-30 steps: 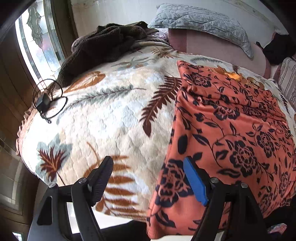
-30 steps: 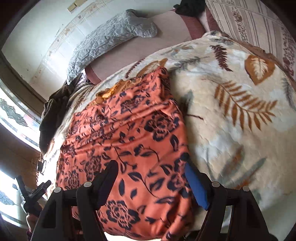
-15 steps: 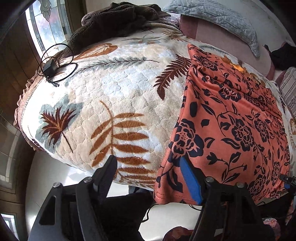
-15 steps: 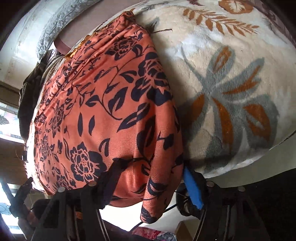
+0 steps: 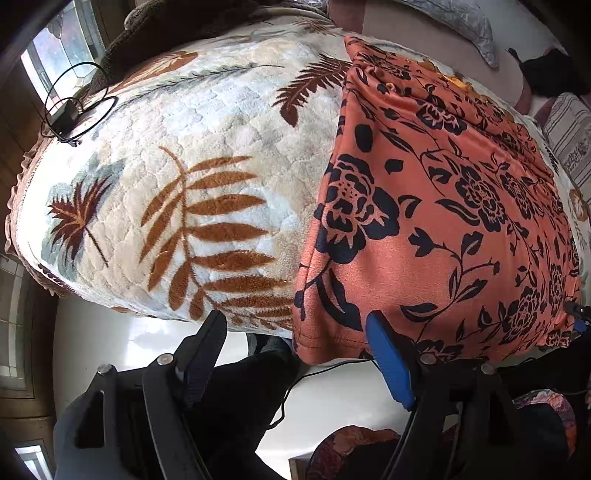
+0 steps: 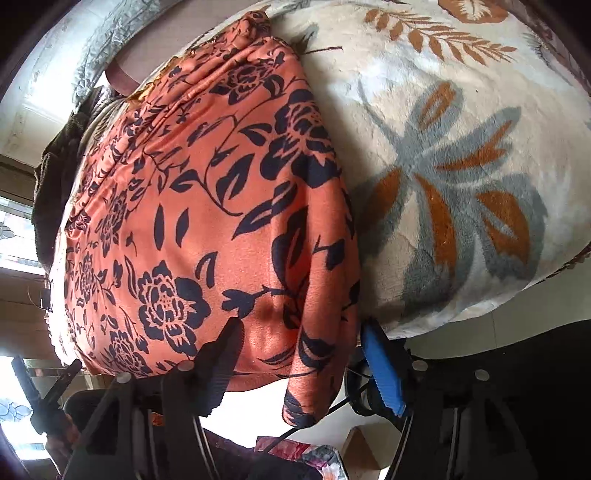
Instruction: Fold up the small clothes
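The orange garment with a black flower print (image 5: 436, 221) lies spread flat on the bed's cream fleece blanket with brown and grey leaf patterns (image 5: 177, 192), its near hem hanging over the bed's front edge.

Left tongs (image 5: 295, 354): jaws wide and opening. The garment's near left corner sits between them, closer to the blue pad (image 5: 388, 363), which lies against the hem's lower edge; the black pad (image 5: 203, 354) stands clear of the cloth, in front of the blanket's edge. No pinch on the fabric is evident.

Right tongs (image 6: 301, 363): jaws wide and opening. The garment's near right corner hangs down between them. The black pad (image 6: 218, 363) rests in front of the orange cloth, the blue pad (image 6: 382, 371) just beyond the cloth's right edge, beside the blanket. Whether either pad touches the fabric cannot be told; nothing is clamped.

Beyond the left tongs, at the blanket's far left, lies a black charger with coiled cable (image 5: 68, 110). A dark brown cloth heap (image 5: 177, 29) sits at the bed's far end.
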A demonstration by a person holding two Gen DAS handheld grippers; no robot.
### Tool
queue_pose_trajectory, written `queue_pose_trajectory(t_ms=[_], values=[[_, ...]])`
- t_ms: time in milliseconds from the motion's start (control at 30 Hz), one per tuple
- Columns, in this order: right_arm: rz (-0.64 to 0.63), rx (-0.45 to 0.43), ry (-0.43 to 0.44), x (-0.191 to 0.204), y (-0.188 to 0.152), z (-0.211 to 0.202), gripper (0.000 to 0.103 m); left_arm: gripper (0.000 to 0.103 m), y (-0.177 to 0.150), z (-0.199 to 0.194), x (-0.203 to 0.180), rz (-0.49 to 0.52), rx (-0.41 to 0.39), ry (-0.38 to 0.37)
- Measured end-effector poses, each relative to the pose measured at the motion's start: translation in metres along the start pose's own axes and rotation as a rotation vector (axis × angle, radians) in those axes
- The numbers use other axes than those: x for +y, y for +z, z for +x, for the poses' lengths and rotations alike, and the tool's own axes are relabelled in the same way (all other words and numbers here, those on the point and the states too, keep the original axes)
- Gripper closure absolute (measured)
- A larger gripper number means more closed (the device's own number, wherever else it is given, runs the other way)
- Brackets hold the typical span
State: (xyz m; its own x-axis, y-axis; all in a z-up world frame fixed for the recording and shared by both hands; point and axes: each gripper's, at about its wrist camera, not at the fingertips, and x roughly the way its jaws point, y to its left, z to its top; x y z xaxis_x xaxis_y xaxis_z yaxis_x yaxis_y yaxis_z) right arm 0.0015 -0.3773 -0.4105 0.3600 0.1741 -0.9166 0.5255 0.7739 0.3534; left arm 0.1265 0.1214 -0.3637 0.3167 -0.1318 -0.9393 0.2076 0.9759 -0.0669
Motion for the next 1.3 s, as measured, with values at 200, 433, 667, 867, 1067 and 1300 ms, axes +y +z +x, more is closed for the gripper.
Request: queue_pose_trajectory(t_ms=[200,433,667,867,1067,1300], values=[[-0.061,0.006,0.000,0.009,-0.002,-0.002,0.088,0.095,0.006,0.016,0.001,-0.042,0.047,-0.097],[-0.096,-0.044,0.156,0.018,0.003,-0.057,0.095,0.098,0.013,-0.017,0.004,-0.005,-0.029,-0.193],[-0.070,-0.178,0.379,0.035,0.040,-0.113,0.095,0.098,0.063,-0.078,0.019,-0.014,-0.164,-0.352],[-0.087,-0.131,0.235,0.043,0.053,-0.101,0.095,0.098,0.078,-0.094,0.010,0.026,-0.217,-0.338],[-0.051,-0.030,0.190,0.024,0.036,-0.052,0.095,0.099,0.053,-0.045,0.019,-0.004,-0.097,-0.249],[0.004,0.056,0.133,0.003,0.025,-0.027,0.088,0.053,0.038,-0.013,0.036,-0.052,0.017,-0.156]])
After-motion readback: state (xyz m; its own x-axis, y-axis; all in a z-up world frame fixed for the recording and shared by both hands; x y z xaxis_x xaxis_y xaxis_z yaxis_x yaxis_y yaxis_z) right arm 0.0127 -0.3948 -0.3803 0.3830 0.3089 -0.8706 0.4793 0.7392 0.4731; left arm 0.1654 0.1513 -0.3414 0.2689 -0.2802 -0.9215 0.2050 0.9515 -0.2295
